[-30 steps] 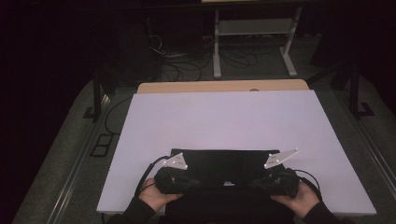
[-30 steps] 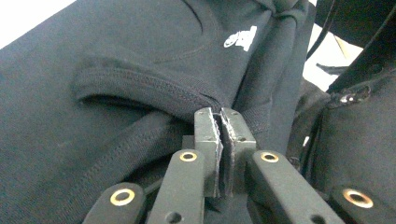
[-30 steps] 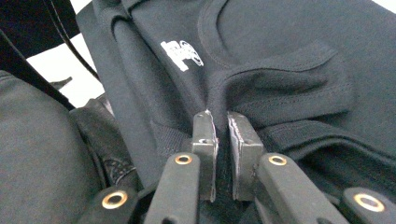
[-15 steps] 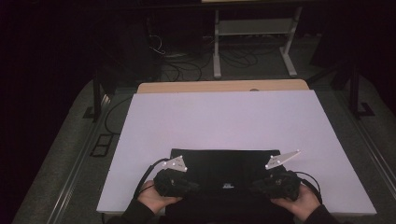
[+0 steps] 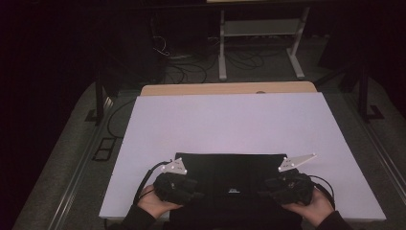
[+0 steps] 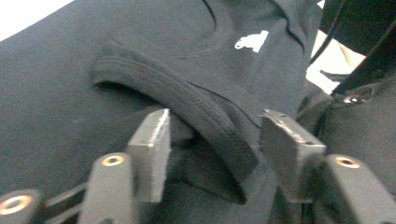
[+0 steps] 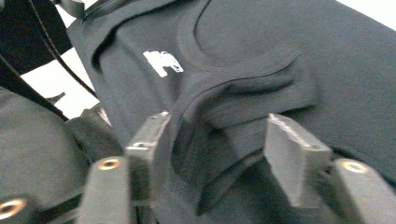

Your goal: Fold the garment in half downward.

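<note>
The black garment (image 5: 230, 179) lies folded flat at the near edge of the white tabletop (image 5: 230, 122), close to the person, its neckline and small white logo (image 6: 252, 41) facing up. A raised hemmed fold of the cloth (image 6: 205, 126) stands between the fingers (image 6: 152, 149) of the left gripper (image 6: 215, 154), and a similar bunched edge (image 7: 243, 112) sits between the fingers (image 7: 292, 154) of the right gripper (image 7: 219, 158). Both sets of fingers have just been opening and now stand apart from the fabric, so neither is holding it, though the cloth is between them. The main risk, as I judge it, is that a ridge of cloth catches on a finger as a gripper draws back, dragging the fold open or pulling the garment toward the table's edge. The lifted folds may also sag unevenly once left alone, spoiling the neat shape. If the person means to grasp again, closing too shallowly could pinch only the top layer, so the lower layers trail and the fold skews. The grippers' cables (image 5: 148, 175) lie close beside the garment and could snag it.
</note>
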The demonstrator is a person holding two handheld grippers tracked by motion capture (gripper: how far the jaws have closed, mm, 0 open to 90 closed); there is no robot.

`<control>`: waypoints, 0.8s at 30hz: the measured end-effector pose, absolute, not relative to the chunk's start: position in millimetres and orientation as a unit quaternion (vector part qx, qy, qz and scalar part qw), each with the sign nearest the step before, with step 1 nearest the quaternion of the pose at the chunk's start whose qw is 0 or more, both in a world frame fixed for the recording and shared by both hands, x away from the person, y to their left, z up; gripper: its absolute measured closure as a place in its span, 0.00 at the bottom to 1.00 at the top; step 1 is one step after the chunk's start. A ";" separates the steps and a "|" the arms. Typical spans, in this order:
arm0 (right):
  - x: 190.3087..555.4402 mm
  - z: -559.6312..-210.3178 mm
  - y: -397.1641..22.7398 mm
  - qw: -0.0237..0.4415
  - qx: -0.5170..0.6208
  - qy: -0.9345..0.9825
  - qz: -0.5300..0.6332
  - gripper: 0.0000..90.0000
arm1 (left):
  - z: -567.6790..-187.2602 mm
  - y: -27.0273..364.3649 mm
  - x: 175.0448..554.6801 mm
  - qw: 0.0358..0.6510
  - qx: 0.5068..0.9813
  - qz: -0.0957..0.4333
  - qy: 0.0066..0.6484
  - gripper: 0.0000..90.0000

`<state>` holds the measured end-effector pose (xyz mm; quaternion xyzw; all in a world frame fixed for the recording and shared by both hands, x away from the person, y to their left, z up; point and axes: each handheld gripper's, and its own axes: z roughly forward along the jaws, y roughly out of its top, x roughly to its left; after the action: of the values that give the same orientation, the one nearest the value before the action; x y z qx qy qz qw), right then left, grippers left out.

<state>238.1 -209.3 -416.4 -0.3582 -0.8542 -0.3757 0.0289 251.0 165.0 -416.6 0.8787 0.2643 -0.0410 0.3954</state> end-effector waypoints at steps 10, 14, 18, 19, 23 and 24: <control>243.9 -408.1 -218.2 -0.015 -0.364 -0.845 -0.392 0.14 | -413.1 172.2 257.4 0.412 0.872 -0.034 0.262 0.17; 247.9 -403.6 -221.5 -0.020 -0.364 -0.843 -0.395 0.08 | -411.5 173.7 262.0 0.425 0.864 -0.033 0.270 0.10; 253.0 -402.1 -223.9 -0.027 -0.370 -0.841 -0.394 0.01 | -411.3 176.9 266.4 0.428 0.859 -0.025 0.279 0.02; 254.2 -401.9 -224.5 -0.029 -0.371 -0.840 -0.394 0.00 | -411.2 177.9 267.2 0.430 0.857 -0.024 0.282 0.01; 258.8 -400.4 -226.4 -0.034 -0.368 -0.840 -0.397 0.00 | -411.3 181.6 271.3 0.438 0.852 -0.021 0.286 0.00; 258.8 -400.4 -226.4 -0.034 -0.368 -0.840 -0.397 0.00 | -411.3 181.6 271.3 0.438 0.852 -0.021 0.286 0.00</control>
<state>258.8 -226.4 -400.4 -0.3676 -0.8404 -0.3967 -0.0345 271.3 181.6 -411.3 0.8518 0.2865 -0.0207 0.4381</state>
